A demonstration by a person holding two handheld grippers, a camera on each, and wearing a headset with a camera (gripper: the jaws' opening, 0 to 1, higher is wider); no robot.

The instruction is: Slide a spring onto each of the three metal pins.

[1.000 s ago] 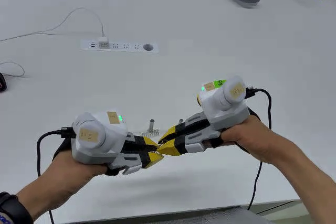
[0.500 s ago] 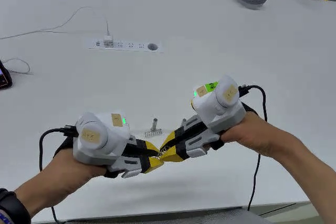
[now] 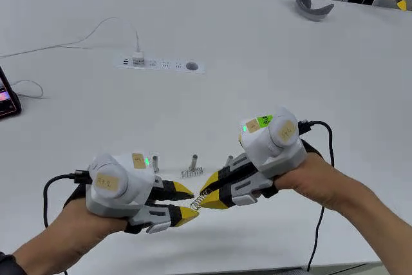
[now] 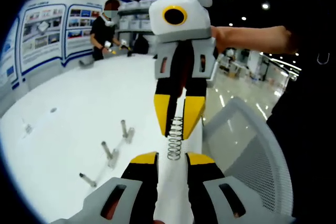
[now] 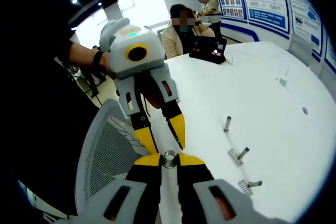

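Observation:
My right gripper (image 3: 205,199) (image 5: 168,160) is shut on a small steel spring (image 3: 196,201) (image 4: 175,137) (image 5: 168,158), which juts from its yellow tips toward my left gripper (image 3: 185,201) (image 4: 172,159). The left jaws stand open around the spring's free end, just off it. Three upright metal pins (image 3: 193,161) (image 4: 106,149) (image 5: 227,124) stand in a row on the white table behind the tips. One loose spring (image 3: 191,173) (image 5: 233,157) lies by the middle pin. Another spring (image 5: 243,186) lies by the pin nearest the right gripper.
A white power strip (image 3: 161,64) with a cable lies further back. A grey curved object (image 3: 313,1) rests at the far right, and a screen (image 3: 6,98) sits at the left edge. The table's front edge runs just below both hands. A mesh chair (image 4: 247,150) stands beneath it.
The left gripper's jaws, earlier together at the right gripper's tips, have spread open and drawn back slightly. The spring stays in the right gripper. The head camera has shifted.

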